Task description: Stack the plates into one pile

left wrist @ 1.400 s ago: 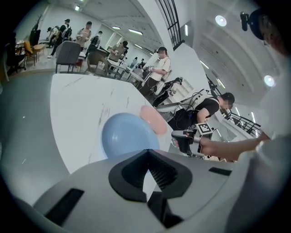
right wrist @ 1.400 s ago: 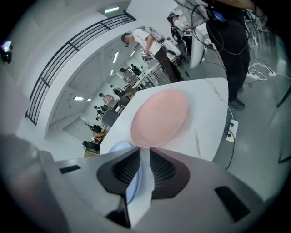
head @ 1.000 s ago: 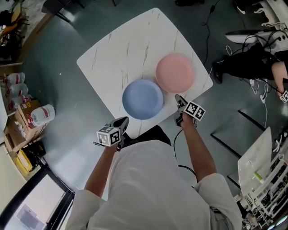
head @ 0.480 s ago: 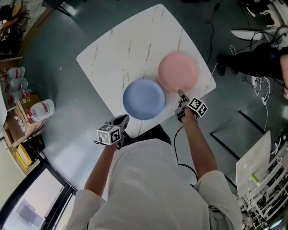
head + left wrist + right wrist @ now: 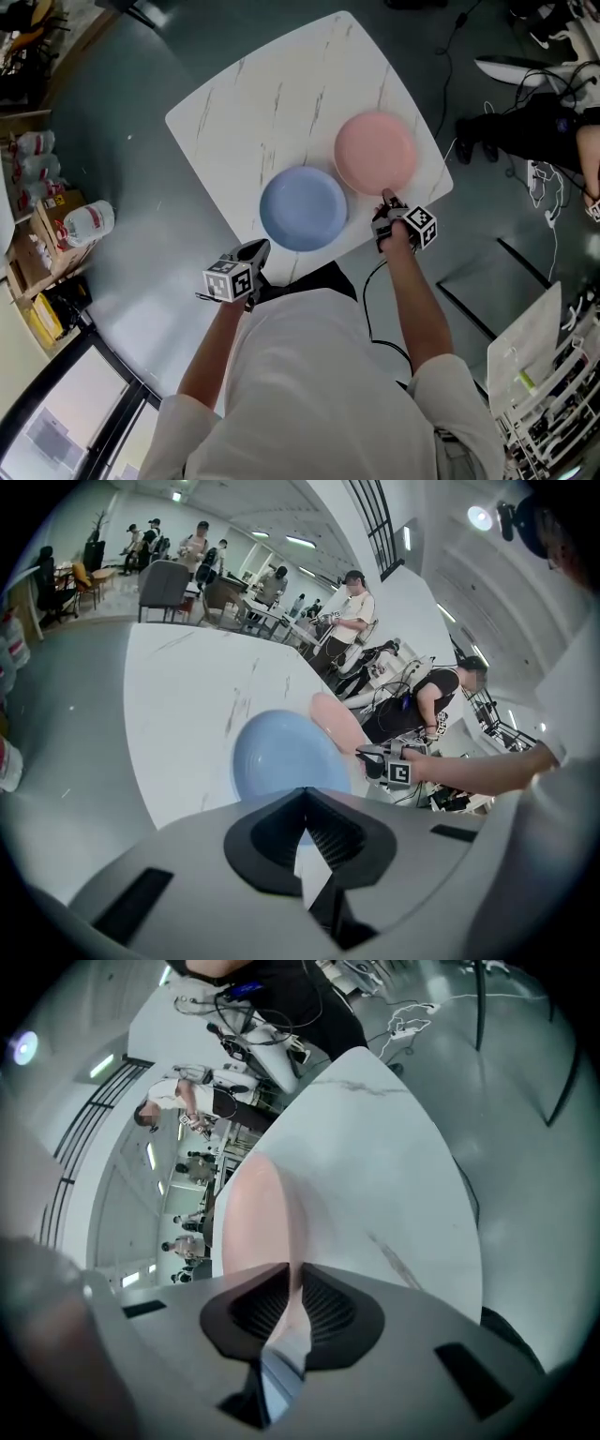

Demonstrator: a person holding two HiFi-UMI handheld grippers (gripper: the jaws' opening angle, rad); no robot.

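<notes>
So, head view: blue plate (image 5: 302, 208) beside pink plate (image 5: 375, 150) on the desk (image 5: 272, 103), jug (image 5: 91, 220) on the floor (image 5: 122, 112). Left gripper view: my left hand-held gripper (image 5: 302, 794) closed, empty, facing blue. Right gripper view: right hand-held gripper (image 5: 292, 1274) just clamped pink's rim.

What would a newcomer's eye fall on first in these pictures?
A pink plate and a blue plate lie side by side on the white marble table, near its edge by the person. The right gripper, whose jaws have just been closing, grips the pink plate's near rim; the left gripper hangs shut and empty off the table.
</notes>
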